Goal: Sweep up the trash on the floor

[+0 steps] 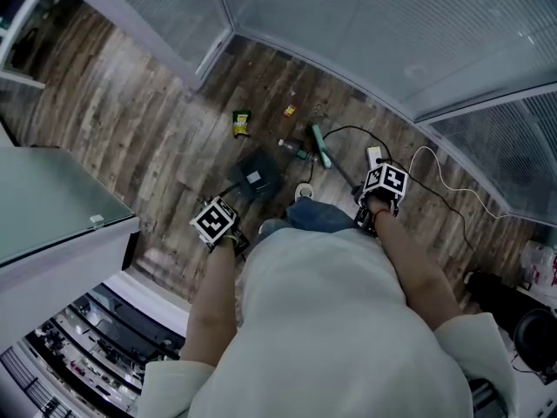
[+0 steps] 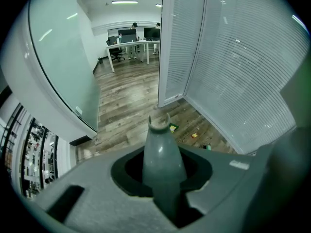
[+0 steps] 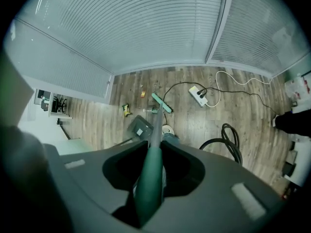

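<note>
Trash lies near the corner where two blind-covered walls (image 1: pixel 365 33) meet: a yellow-green wrapper (image 1: pixel 241 123), a small yellow scrap (image 1: pixel 289 110) beyond it, and a bottle-like piece (image 1: pixel 291 149) just beside the green broom head (image 1: pixel 320 144). The scraps are too small to identify further.

The left tongs (image 1: pixel 218 222) are closed on the grey dustpan handle (image 2: pixel 163 154), which rises between the jaws to a forked tip. The dark dustpan (image 1: pixel 257 177) sits on the wooden floor (image 1: pixel 130 120), near the wrapper but apart from it. The right tongs (image 1: pixel 383 185) are clamped on the green broom handle (image 3: pixel 151 174), whose shaft runs down to the head on the floor.

Bare boards lie open to the left of the wrapper, bounded by a glass panel (image 1: pixel 52 198). On the right, a white power strip (image 1: pixel 374 157) and its cables (image 1: pixel 435 177) lie close to the broom head, and a coiled black hose (image 3: pixel 226 142) lies farther off.

The person's torso (image 1: pixel 339 320) hides the floor directly below. In the head view, the lower broom shaft is hard to follow.
</note>
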`<state>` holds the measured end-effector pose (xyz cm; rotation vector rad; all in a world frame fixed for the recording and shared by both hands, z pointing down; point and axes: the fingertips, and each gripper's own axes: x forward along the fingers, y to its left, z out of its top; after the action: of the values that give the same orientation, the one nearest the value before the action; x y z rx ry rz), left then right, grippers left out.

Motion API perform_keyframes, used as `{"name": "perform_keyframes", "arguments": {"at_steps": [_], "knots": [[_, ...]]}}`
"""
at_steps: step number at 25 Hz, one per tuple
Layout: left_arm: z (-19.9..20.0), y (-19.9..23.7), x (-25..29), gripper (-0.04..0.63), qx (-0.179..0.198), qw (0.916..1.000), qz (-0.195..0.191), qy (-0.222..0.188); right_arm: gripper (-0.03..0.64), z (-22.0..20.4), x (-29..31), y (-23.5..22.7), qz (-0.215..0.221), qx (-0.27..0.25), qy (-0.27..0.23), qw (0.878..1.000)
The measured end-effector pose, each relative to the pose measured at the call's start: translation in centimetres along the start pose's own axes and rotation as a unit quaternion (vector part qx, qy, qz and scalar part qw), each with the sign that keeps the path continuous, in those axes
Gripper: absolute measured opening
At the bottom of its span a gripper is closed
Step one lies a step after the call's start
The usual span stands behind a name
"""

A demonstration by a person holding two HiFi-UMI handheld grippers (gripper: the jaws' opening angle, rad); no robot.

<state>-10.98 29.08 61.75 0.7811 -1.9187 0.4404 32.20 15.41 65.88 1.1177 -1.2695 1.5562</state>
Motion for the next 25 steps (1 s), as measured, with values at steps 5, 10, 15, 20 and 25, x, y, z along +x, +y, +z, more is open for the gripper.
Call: {"name": "perform_keyframes", "arguments": {"at_steps": [5,10,15,20,25], "knots": [[0.0,-1.8,0.6,0.091,-0.001,1.0,0.007,0.005,0.097,0.7,0.4,0.7,0.002,-0.026,0.02,0.999],[0.6,-3.5,1.1,0.091,-0.005,0.9998,0.017,0.009,0.097,2.0,0.7,1.5,0.0,-0.048,0.04,0.998],[0.9,-3.9,1.6,0.091,-0.002,0.9997,0.022,0.008,0.097,2.0,1.1,2.3,0.009,-0.067,0.063,0.996],[1.6,-4.1,2.1,0.091,0.001,0.9996,0.027,0.012,0.097,1.8,1.6,3.7,0.019,-0.093,0.086,0.992],[1.8,-4.3,2.1,0.091,0.002,0.9994,0.031,0.013,0.097,1.8,1.8,4.8,0.026,-0.109,0.103,0.988]]}}
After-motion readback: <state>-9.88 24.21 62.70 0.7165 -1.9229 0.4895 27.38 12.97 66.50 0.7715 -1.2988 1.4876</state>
